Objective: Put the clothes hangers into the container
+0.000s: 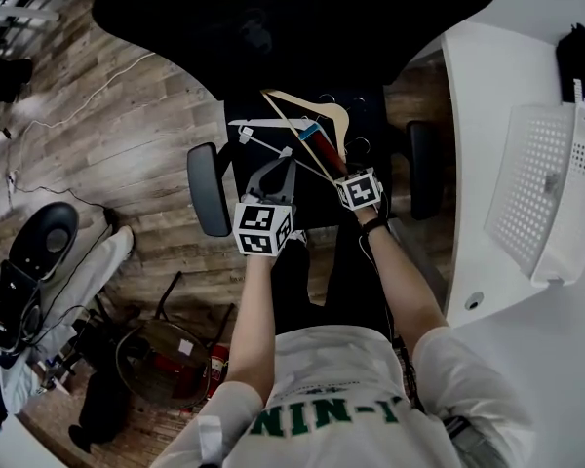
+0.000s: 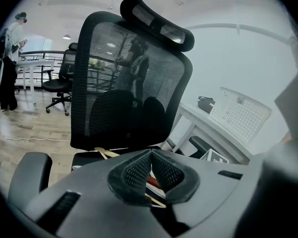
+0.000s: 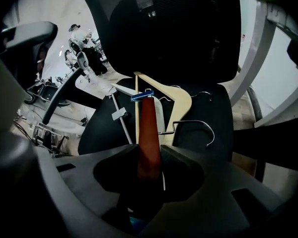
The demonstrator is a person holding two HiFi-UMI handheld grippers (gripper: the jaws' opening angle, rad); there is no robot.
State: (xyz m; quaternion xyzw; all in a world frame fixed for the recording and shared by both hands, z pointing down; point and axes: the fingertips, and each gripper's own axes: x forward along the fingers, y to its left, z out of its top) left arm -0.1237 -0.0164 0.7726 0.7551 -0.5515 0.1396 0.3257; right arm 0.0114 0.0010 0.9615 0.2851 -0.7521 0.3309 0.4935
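While the right gripper (image 3: 149, 156) clamps the red hanger (image 3: 148, 123) mid chair seat (image 3: 218, 113), left gripper (image 2: 151, 155) hangs closed, empty; container (image 1: 551, 188) sits well apart on the desk (image 1: 468, 164).

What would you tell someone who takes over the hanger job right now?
Left tool: shut, empty, over the office chair seat.
Right tool: shut on the red hanger.
Wooden hanger and white hanger: on the seat beside it.
White basket: on the desk, to the right; no hanger shows in it.
Done: one hanger gripped.
Left: carry every hanger to the basket.
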